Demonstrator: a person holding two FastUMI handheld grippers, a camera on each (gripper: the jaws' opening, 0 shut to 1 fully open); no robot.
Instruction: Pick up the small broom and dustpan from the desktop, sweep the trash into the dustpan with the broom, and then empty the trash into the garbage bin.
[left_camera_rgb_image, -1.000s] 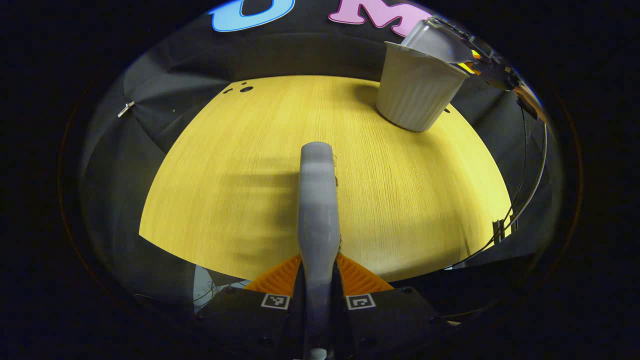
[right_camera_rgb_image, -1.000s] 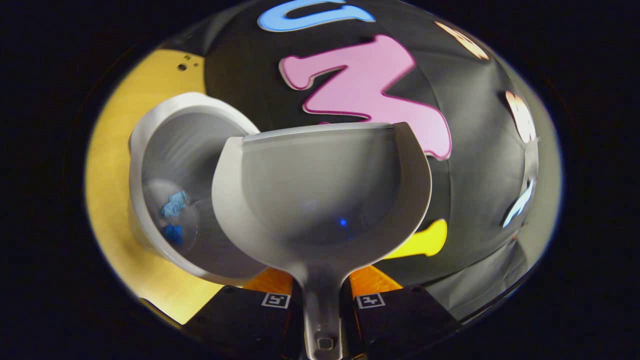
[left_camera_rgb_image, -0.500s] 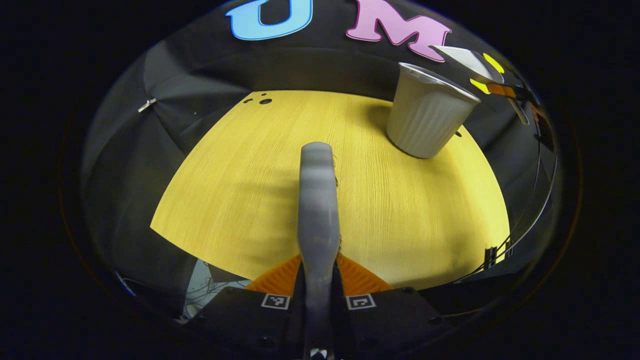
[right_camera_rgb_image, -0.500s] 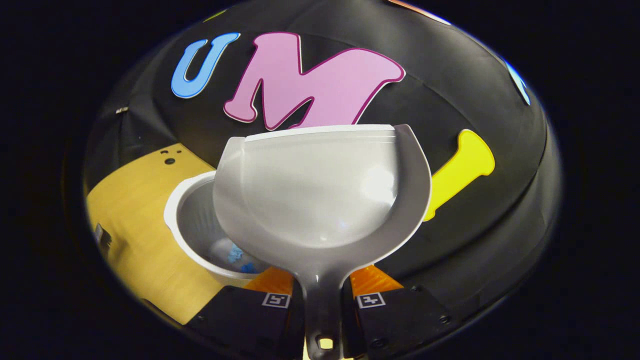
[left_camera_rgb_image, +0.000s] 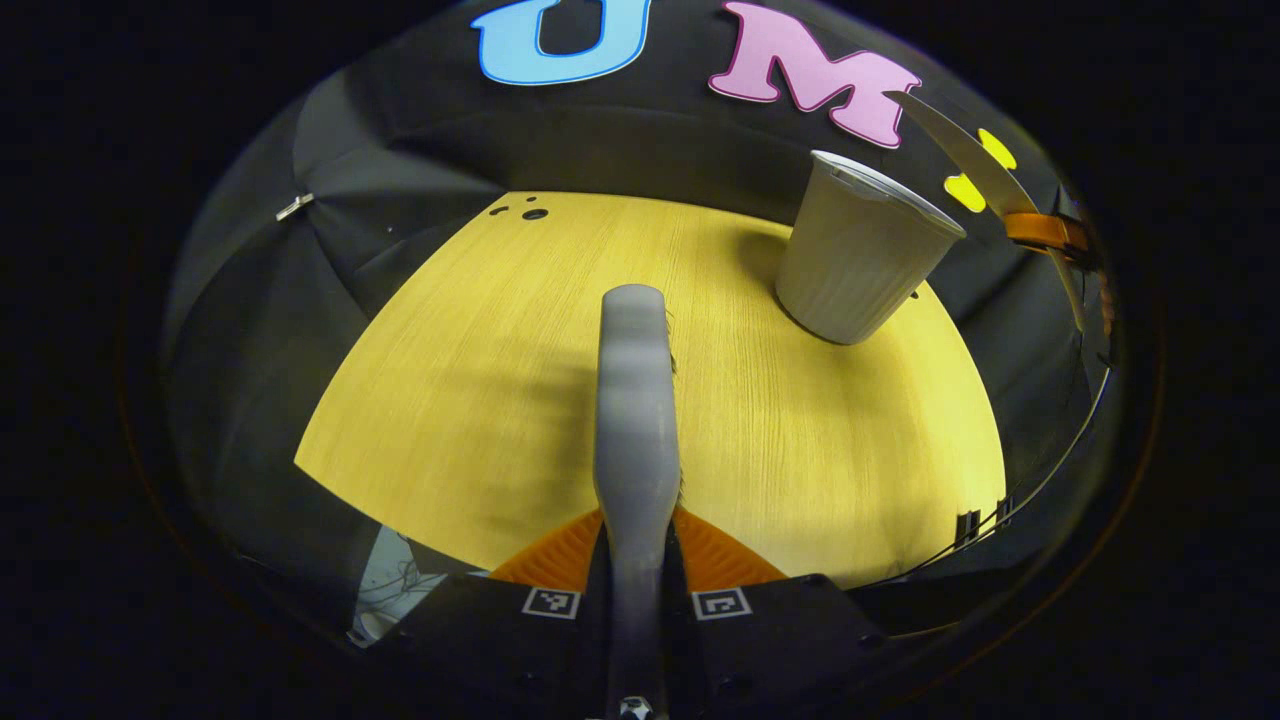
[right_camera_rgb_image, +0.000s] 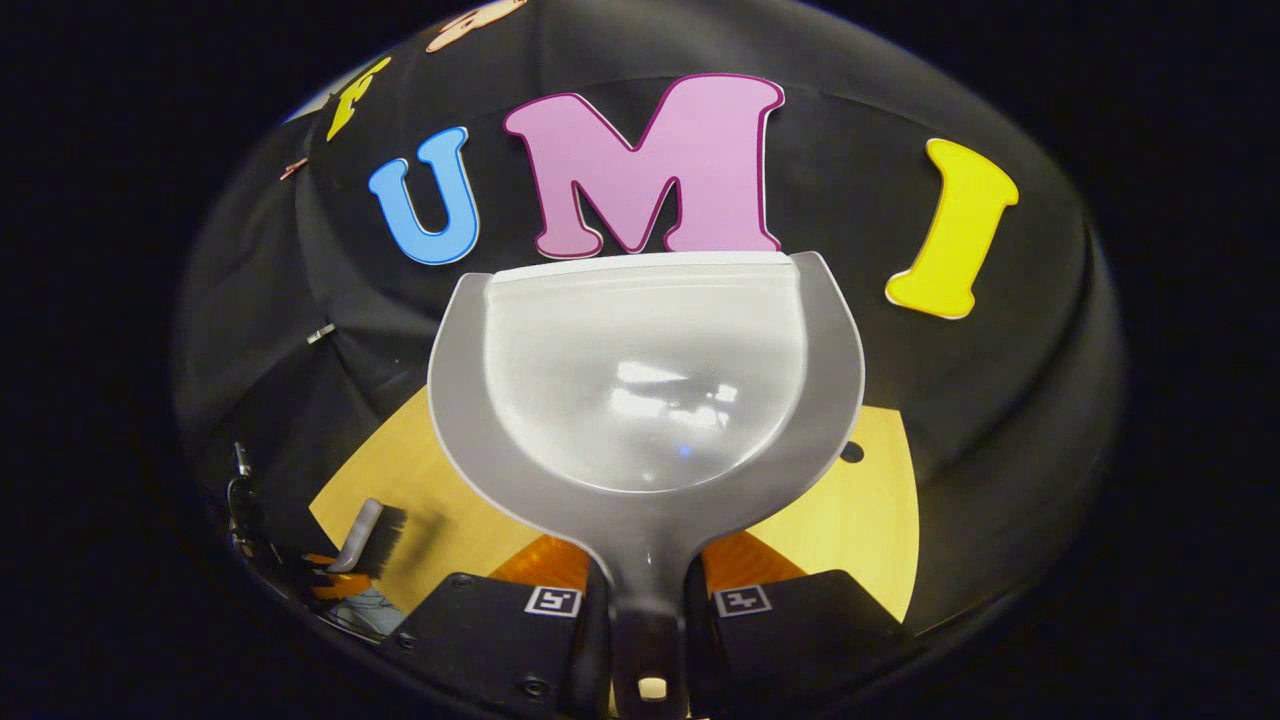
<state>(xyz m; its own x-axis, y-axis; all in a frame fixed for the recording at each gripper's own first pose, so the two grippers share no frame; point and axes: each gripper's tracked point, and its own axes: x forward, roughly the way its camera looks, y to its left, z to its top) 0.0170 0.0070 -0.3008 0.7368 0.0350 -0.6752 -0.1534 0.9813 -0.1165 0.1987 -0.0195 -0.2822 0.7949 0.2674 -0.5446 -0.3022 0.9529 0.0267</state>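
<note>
Item: left hand-held gripper (left_camera_rgb_image: 636, 560), fingers clamped on the small broom (left_camera_rgb_image: 633, 400) handle, held above the counter (left_camera_rgb_image: 480, 380).
Item: right hand-held gripper (right_camera_rgb_image: 648, 590), fingers closed on the dustpan (right_camera_rgb_image: 645, 390) handle; pan raised, level, nothing visible in it.
Item: garbage bin (left_camera_rgb_image: 858, 262), upright near the counter's far right edge (contents not visible from this angle).
Handling, as judged: emptying looks done; keep both tools level and lower them gently to bare counter, well apart from the bin.
</note>
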